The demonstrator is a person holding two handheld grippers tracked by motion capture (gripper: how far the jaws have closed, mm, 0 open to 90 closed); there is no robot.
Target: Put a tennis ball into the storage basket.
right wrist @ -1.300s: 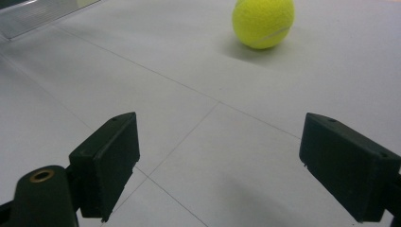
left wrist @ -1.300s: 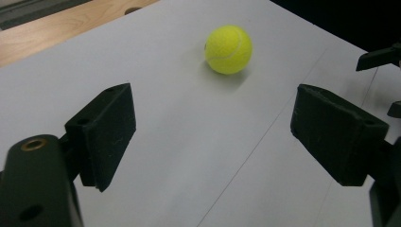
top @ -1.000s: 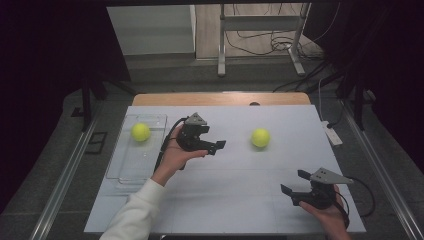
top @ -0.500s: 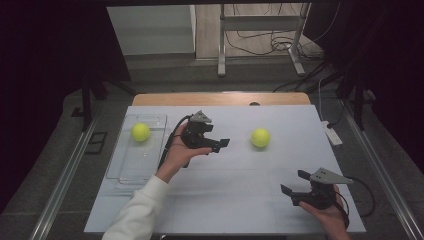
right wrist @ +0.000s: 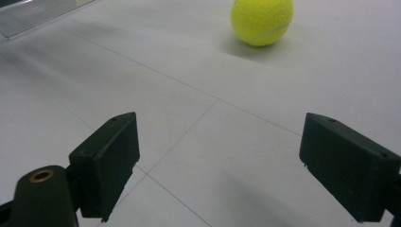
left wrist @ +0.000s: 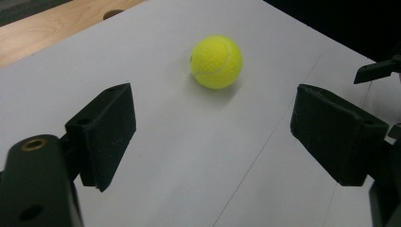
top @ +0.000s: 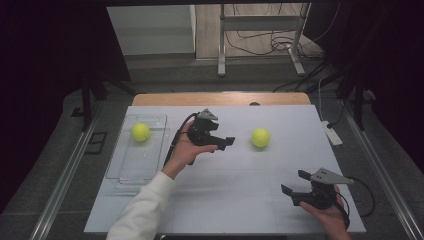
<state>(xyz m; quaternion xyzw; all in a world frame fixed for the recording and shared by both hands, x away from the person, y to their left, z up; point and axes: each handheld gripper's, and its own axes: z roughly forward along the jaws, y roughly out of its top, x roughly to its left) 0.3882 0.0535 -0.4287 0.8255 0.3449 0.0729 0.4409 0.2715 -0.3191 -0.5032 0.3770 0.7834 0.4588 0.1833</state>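
Note:
A yellow tennis ball (top: pixel 260 137) rests on the white table (top: pixel 240 200), right of centre. My left gripper (top: pixel 225 138) is held just left of it, jaws pointing at the ball and open with nothing between them. In the left gripper view the ball (left wrist: pixel 217 62) lies ahead of the open gripper (left wrist: pixel 213 137), a short gap away. A second tennis ball (top: pixel 140 132) sits in a clear tray (top: pixel 125 170) at the left. My right gripper (top: pixel 295 183) stands open near the front right edge. In the right gripper view the ball (right wrist: pixel 262 20) lies far ahead of that empty gripper (right wrist: pixel 217 165).
A wooden strip (top: pixel 220 98) borders the table's far edge. A white power strip (top: pixel 331 132) lies off the table's right side. The tray's corner (right wrist: pixel 38 14) shows at the upper left of the right gripper view. Dark floor and metal rails surround the table.
My left gripper has shifted a little to the right, closer to the ball on the table. The right gripper and both balls have stayed in place.

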